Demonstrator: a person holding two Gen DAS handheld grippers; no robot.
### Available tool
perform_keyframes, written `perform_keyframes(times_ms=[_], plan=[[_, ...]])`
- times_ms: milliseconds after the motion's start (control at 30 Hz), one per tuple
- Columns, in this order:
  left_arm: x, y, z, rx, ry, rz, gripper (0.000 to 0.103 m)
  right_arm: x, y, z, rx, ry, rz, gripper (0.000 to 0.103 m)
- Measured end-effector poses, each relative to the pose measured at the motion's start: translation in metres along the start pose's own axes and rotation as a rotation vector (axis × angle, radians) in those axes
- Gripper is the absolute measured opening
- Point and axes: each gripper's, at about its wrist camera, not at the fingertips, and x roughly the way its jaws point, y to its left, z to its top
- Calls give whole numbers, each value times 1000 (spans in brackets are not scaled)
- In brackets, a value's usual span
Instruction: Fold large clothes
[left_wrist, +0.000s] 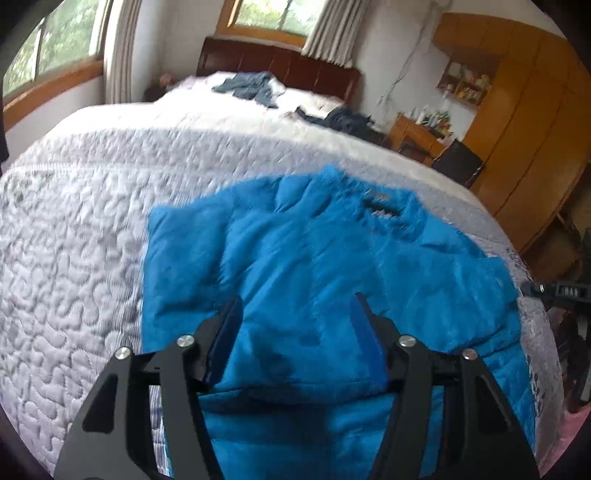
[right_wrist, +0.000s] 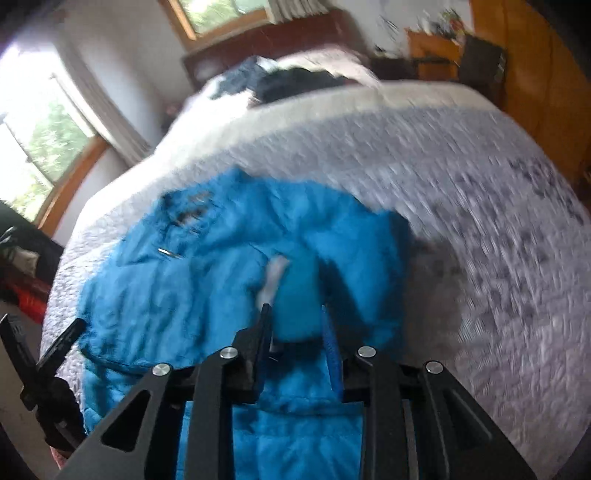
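Garment: blue padded jacket (left_wrist: 314, 258) lay spread on the near part of the bed, collar pointing toward the headboard, hem toward the grippers.
Handling: judged soft, bulky and light; the quilted filling would spring back, so folds likely need pressing down. The shell looked smooth and possibly slippery.
Hold points: hem corners and sleeve cuffs judged best; the thick body panels would likely bunch between fingers.
Left gripper (left_wrist: 295, 306): jaws stood wide apart above the lower body of the jacket, nothing between them.
Right gripper (right_wrist: 295, 317): jaws stood narrowly apart with a raised fold of blue fabric, seemingly a sleeve end, between them; blur prevented judging whether it was pinched.
Bed (left_wrist: 92, 221): white quilted cover, bare around the jacket, offering room to fold.
Grey-blue clothing (left_wrist: 251, 86): crumpled near the headboard, well apart from the jacket.
Dark clothing (left_wrist: 343, 118): at the far right of the bed, also well apart.
Wardrobe (left_wrist: 524, 122): wooden, beside the bed on the right, no obstruction.
Obstructions: none noted on the folding area.
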Motion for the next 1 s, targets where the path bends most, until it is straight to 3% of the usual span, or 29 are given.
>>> perform_keyframes(times_ms=[133, 300, 600, 667, 800, 1000], plan=[[8, -10, -7, 41, 33, -23, 64, 17, 25, 4, -71, 24, 43, 30], [27, -3, -14, 45, 76, 13, 64, 48, 7, -7, -40, 65, -77, 31], [29, 5, -14, 5, 93, 1, 64, 57, -11, -18, 2, 60, 19, 33], [15, 6, -14, -10, 96, -4, 64, 42, -17, -19, 25, 50, 68, 36], [-30, 11, -22, 5, 79, 0, 68, -1, -20, -43, -34, 7, 108, 53], [-96, 23, -76, 49, 112, 35, 75, -57, -42, -116, -94, 37, 120, 62]])
